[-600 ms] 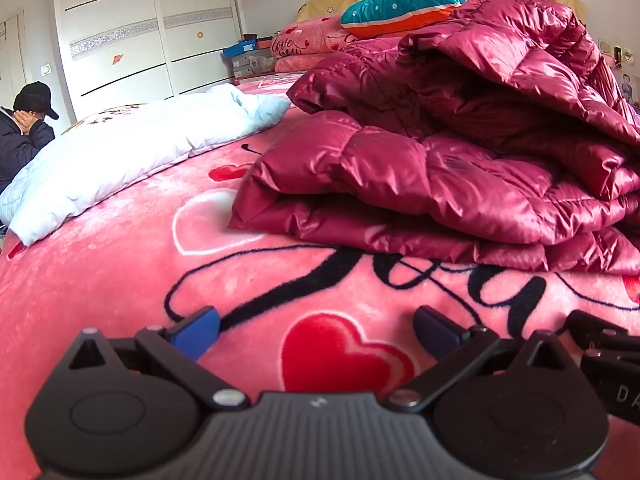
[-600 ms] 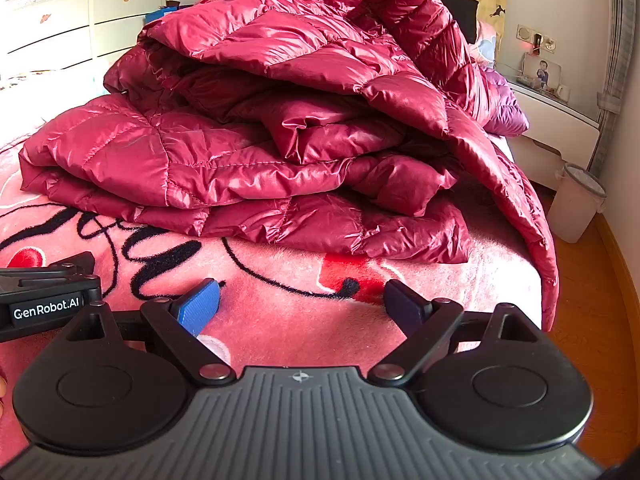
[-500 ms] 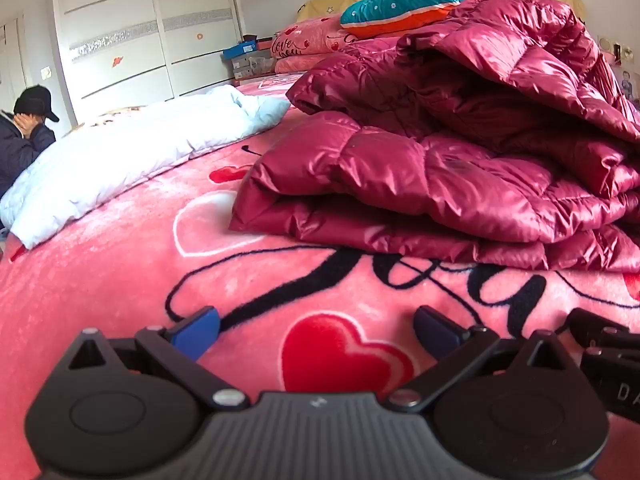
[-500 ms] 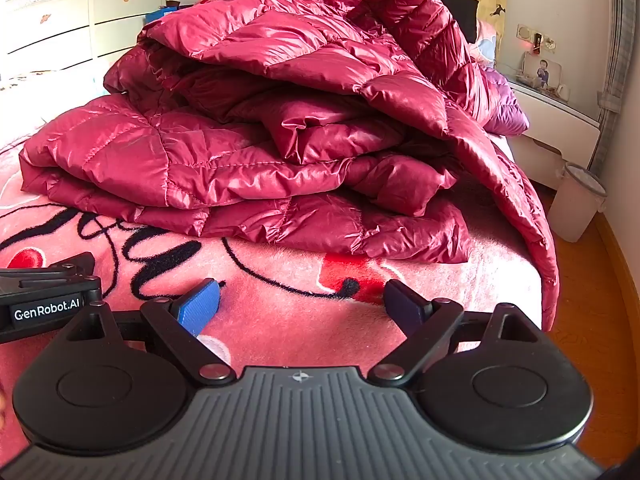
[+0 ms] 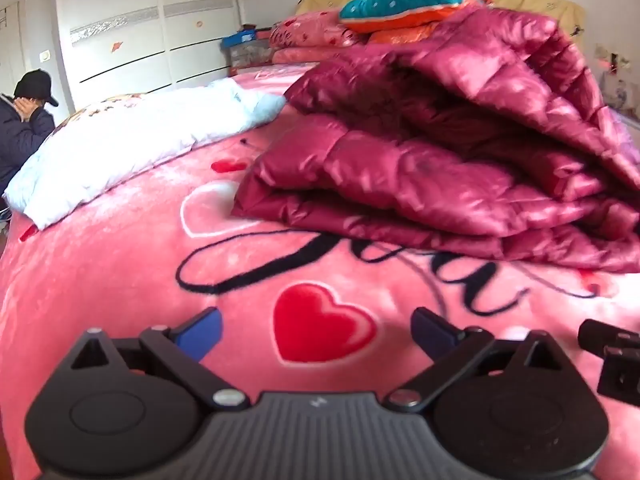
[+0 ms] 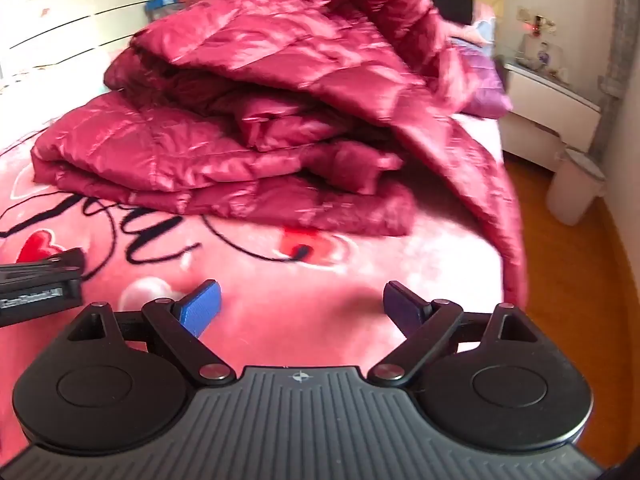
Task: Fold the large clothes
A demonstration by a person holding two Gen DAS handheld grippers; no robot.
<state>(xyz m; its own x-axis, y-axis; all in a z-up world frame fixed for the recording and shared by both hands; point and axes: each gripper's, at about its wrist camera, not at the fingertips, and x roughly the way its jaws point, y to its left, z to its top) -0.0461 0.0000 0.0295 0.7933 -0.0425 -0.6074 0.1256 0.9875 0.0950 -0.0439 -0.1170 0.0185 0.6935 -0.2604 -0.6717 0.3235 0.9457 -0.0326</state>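
A shiny crimson quilted down coat (image 5: 440, 152) lies heaped in loose folds on the pink heart-print blanket (image 5: 120, 280); it also shows in the right wrist view (image 6: 248, 120), with one edge hanging over the bed's right side. My left gripper (image 5: 316, 332) is open and empty, over the blanket in front of the coat. My right gripper (image 6: 300, 308) is open and empty, also short of the coat. Each gripper shows at the edge of the other's view.
A white duvet (image 5: 132, 140) lies at the left of the bed. Pillows and a teal cushion (image 5: 400, 0) are stacked at the headboard. A person (image 5: 24, 120) sits at the far left. A nightstand (image 6: 548, 108) and white bin (image 6: 576, 188) stand right of the bed.
Both grippers have risen and tilted, so the coat sits lower in the views, which are now motion-blurred. Both stay open. The coat has not moved.
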